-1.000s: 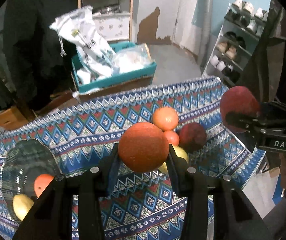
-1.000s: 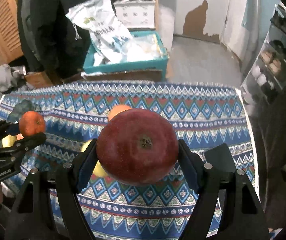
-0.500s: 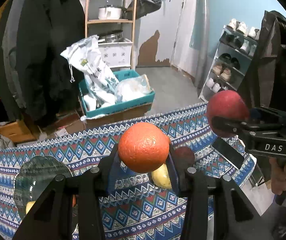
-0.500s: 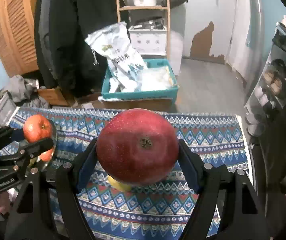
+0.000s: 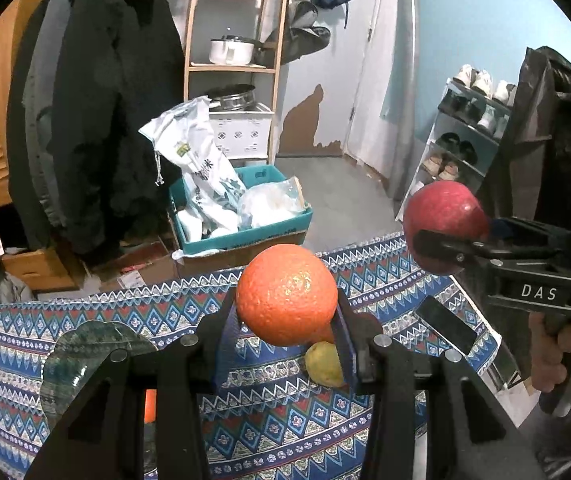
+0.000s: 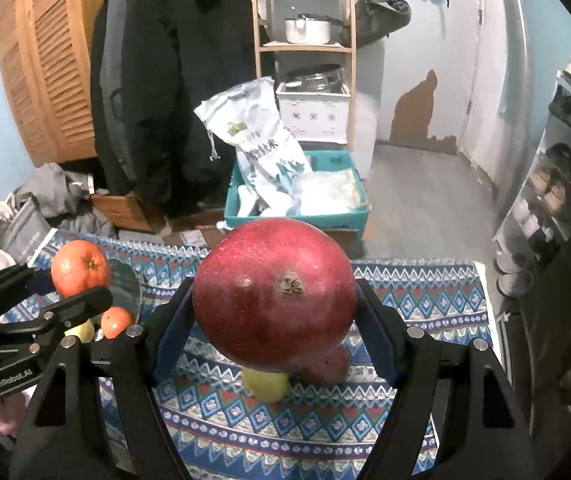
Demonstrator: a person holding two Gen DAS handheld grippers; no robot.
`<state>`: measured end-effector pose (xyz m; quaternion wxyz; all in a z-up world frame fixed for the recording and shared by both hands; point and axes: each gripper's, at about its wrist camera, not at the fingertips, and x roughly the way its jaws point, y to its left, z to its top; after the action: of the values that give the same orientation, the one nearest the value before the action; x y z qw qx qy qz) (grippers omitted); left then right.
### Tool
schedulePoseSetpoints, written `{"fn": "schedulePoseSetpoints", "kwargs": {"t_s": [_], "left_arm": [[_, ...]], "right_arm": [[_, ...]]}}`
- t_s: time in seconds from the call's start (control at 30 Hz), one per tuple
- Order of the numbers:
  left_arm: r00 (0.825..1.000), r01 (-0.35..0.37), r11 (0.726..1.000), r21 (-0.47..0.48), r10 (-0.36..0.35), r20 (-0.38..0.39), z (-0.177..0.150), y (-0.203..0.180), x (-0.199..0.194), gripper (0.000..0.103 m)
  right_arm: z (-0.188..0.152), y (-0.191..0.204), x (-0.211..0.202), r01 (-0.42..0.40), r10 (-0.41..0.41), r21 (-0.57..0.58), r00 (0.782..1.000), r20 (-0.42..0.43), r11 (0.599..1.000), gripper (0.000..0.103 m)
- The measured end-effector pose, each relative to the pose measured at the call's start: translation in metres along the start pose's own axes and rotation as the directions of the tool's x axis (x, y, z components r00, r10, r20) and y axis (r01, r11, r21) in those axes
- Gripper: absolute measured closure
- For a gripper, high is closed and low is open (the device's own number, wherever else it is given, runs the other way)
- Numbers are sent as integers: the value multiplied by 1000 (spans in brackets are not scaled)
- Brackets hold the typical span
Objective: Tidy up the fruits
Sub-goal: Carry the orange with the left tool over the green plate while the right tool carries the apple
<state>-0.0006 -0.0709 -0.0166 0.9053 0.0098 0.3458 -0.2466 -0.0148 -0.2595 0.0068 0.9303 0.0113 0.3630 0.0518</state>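
Note:
My left gripper [image 5: 287, 320] is shut on an orange [image 5: 286, 294], held well above the patterned tablecloth [image 5: 269, 432]. My right gripper [image 6: 275, 320] is shut on a big red pomegranate [image 6: 275, 294], also lifted high. Each gripper shows in the other's view: the pomegranate [image 5: 441, 226] at the right, the orange [image 6: 80, 267] at the left. Under them on the cloth lie a yellow lemon [image 6: 265, 385] and a dark red fruit [image 6: 327, 366]. A glass plate [image 5: 85, 354] at the left holds a small orange fruit [image 6: 116, 322] and a yellow one [image 6: 81, 330].
A dark phone [image 5: 445, 324] lies near the table's right edge. Behind the table stand a teal crate [image 6: 297, 216] with white bags, a wooden shelf [image 6: 305, 46] with a pot, hanging black coats [image 6: 165, 80], and a shoe rack [image 5: 469, 132] at right.
Both grippers have risen with their fruits and tilted up. The table has dropped lower in both views and more of the room behind shows.

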Motion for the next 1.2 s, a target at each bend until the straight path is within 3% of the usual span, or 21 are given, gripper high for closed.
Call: {"fn": "schedulePoseSetpoints", "kwargs": {"t_s": [0.67,1.2], "left_arm": [[997,-73,992,-99,75,18,-7,60,-22,59],[981,-190,957,-219,191,-16,-35,141,-36,59]], "right_arm": [[27,58,17,-85,85,-56,996,3,995,27],[45,141,65,-198,191,-113,979,-66,974,27]]}}
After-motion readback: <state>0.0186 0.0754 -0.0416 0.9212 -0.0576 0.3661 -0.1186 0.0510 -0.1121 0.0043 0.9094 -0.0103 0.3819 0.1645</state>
